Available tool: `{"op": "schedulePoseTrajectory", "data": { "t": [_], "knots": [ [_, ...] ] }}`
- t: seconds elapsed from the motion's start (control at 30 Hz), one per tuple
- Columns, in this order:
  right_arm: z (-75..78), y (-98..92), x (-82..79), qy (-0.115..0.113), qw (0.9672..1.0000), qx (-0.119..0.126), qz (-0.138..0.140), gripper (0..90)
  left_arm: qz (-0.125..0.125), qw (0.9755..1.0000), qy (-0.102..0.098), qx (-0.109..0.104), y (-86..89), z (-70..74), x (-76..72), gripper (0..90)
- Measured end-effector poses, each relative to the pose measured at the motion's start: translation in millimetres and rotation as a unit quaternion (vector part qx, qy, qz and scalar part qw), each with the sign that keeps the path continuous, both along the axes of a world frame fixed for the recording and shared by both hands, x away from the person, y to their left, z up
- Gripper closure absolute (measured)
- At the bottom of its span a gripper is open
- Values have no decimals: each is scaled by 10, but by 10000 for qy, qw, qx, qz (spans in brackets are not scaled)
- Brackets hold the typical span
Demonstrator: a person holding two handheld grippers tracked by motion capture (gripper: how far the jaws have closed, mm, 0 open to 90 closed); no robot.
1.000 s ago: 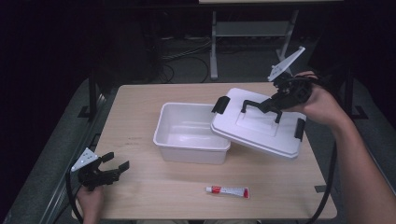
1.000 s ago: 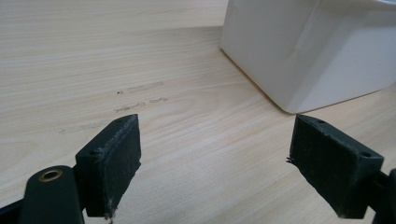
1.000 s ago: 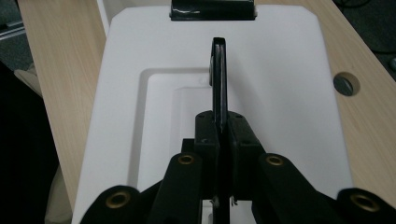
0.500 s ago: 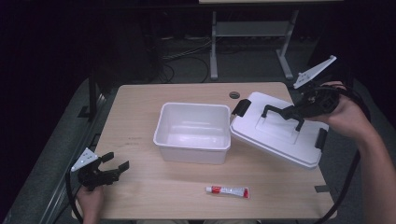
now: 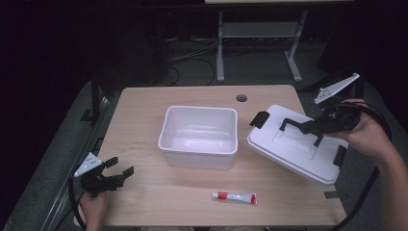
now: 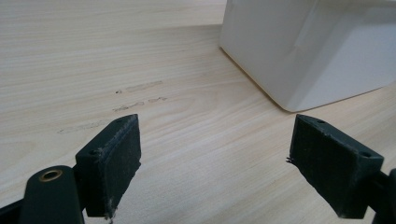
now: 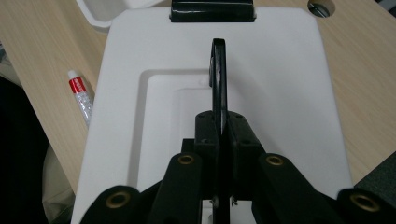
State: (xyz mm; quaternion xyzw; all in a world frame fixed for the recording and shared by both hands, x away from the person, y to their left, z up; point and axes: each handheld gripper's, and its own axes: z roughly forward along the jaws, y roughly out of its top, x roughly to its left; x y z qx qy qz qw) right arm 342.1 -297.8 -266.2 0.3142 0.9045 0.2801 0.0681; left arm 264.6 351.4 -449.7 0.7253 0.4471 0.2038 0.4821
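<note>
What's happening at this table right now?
A person is working with a hand-held gripper in each hand. The right gripper has its jaws shut on the black handle of a white lid, holding the lid tilted beside the open white box, at the right side of the wooden table. The left gripper rests near the table's front left corner, jaws open with nothing between them. A small red and white tube lies in front of the box.

Each claw is matt black. The left claw ends in two thick rectangular pads with small screw holes, and a brass rivet sits behind one pad. The right claw shows four brass rivets on its rounded links. A grey three-cornered plate tops each claw, and a black cable trails behind.
</note>
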Motion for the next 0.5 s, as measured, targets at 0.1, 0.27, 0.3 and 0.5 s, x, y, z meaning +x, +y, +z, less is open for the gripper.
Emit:
{"op": "schedulePoseTrajectory", "data": {
  "t": [0.1, 0.27, 0.3, 0.5],
  "knots": [
    [-137, -52, -13, 68, 9999, 7, -90, 837, 11, 10000, -11, -12, -1, 0, -3, 159],
    [-322, -84, -14, 196, 9997, -12, -159, 837, -9, 10000, 10, 22, -3, 1, -6, 159],
    [-358, -87, -11, 223, 9996, -7, -162, 837, -12, 10000, 9, 31, -8, 2, -6, 159],
    [-558, -89, 11, 347, 9991, -10, -231, 837, 5, 10000, -6, 28, -2, 5, -15, 159]
  ]
}}
